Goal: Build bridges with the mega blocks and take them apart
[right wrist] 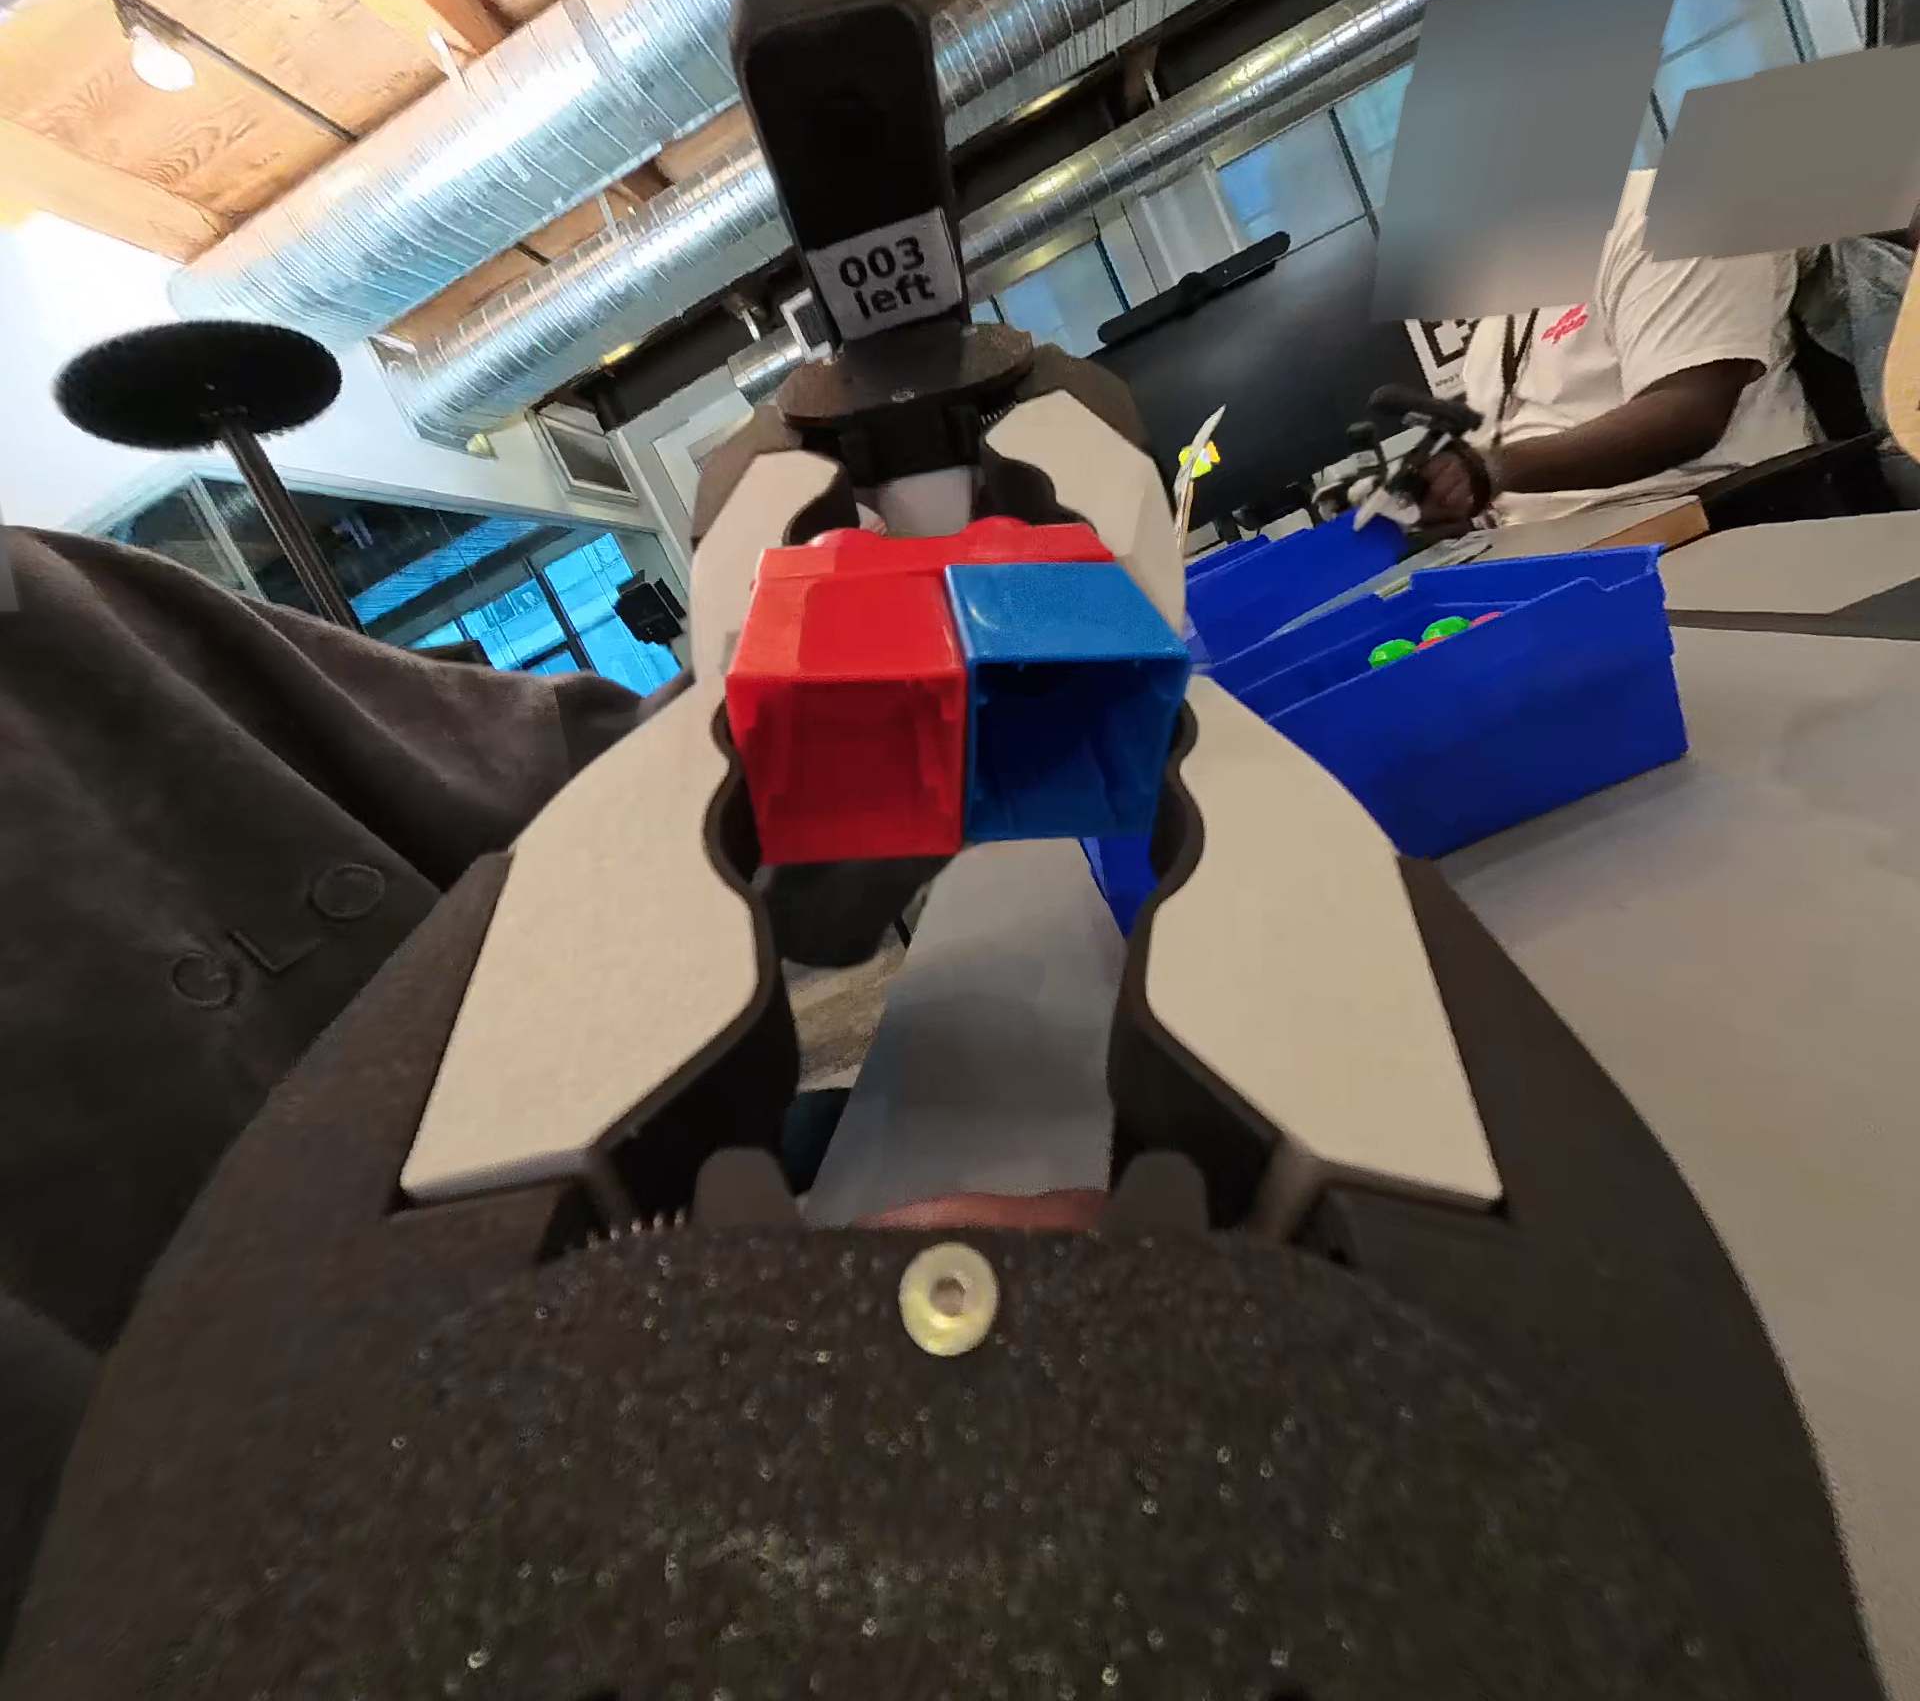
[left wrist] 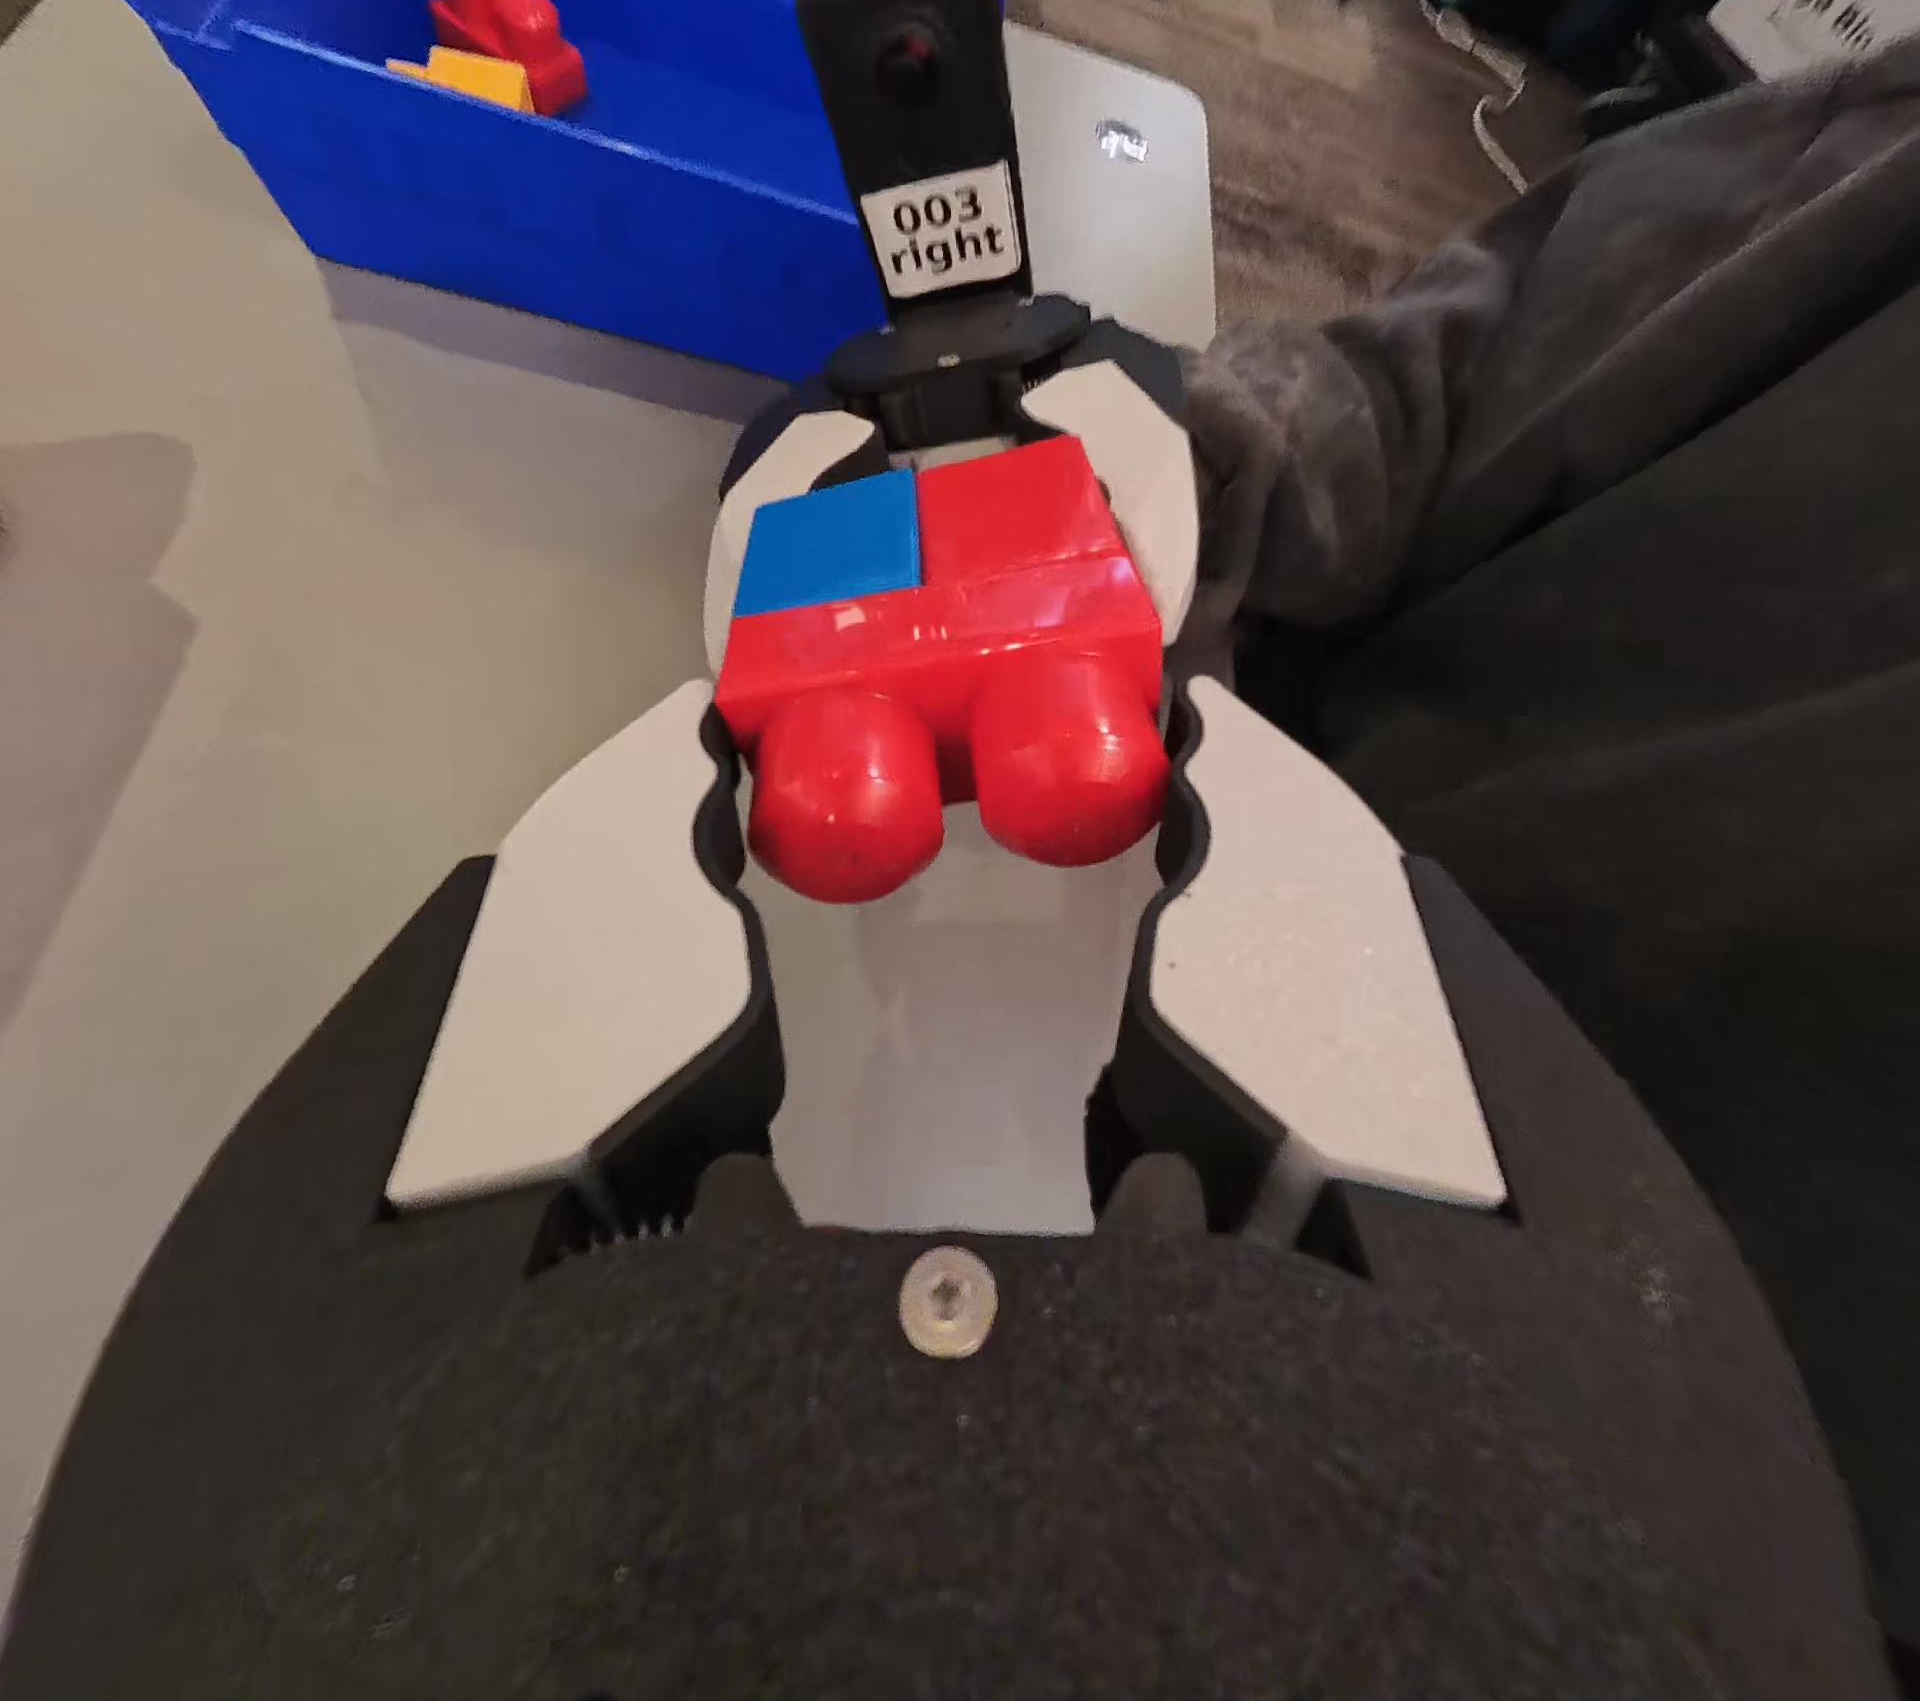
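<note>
Blocks held in mid-air between both tools above grey tabletop (left wrist: 260,612). Left tool (left wrist: 940,778) clenched on two-stud red plastic block (left wrist: 940,716); right tool (right wrist: 951,747) clamped on small red (right wrist: 847,737) and blue (right wrist: 1070,716) hollow cube blocks joined beneath it.

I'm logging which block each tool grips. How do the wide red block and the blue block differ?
The wide red block spans two studs; the blue block is one square wide. The wide red block sits between the left tool fingers; the blue block, beside a small red block, between the right tool fingers. The wide red block's studs face the left camera; the blue block's hollow underside faces the right camera. Both are joined in one cluster.
</note>
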Available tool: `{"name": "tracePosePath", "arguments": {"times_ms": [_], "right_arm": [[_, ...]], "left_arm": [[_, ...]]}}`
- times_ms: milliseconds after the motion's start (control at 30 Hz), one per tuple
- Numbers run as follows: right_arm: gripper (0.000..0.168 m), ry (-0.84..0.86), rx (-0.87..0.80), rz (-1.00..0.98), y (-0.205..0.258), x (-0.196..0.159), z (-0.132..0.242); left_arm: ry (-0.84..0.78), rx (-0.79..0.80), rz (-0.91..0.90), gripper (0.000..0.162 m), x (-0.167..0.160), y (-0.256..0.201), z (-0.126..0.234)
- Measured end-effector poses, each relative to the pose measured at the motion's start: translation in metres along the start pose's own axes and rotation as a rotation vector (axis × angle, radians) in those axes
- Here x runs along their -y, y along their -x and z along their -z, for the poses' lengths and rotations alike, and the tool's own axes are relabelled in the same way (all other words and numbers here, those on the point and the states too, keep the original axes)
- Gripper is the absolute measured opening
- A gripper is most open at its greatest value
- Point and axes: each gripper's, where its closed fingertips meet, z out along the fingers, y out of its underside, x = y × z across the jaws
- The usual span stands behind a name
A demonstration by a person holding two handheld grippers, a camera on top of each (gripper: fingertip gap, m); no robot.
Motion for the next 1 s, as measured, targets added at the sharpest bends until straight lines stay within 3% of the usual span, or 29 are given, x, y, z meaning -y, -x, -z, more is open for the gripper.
{"name": "tracePosePath", "arguments": {"times_ms": [800,867,933,1000], "right_arm": [[0.074,0.113,-0.012,0.1,0.002,-0.009,-0.003],[0.074,0.067,-0.051,0.079,-0.007,-0.001,0.008],[0.074,0.012,-0.081,0.048,-0.018,0.013,0.029],[0.074,0.088,-0.115,0.139,-0.015,0.01,0.029]], "left_arm": [[-0.047,0.051,-0.11,0.075,-0.009,-0.002,0.007],[-0.122,0.088,-0.096,0.074,-0.002,0.005,0.023],[-0.299,0.111,-0.033,0.074,0.016,0.016,0.068],[-0.251,0.172,-0.047,0.074,0.002,0.024,0.089]]}}
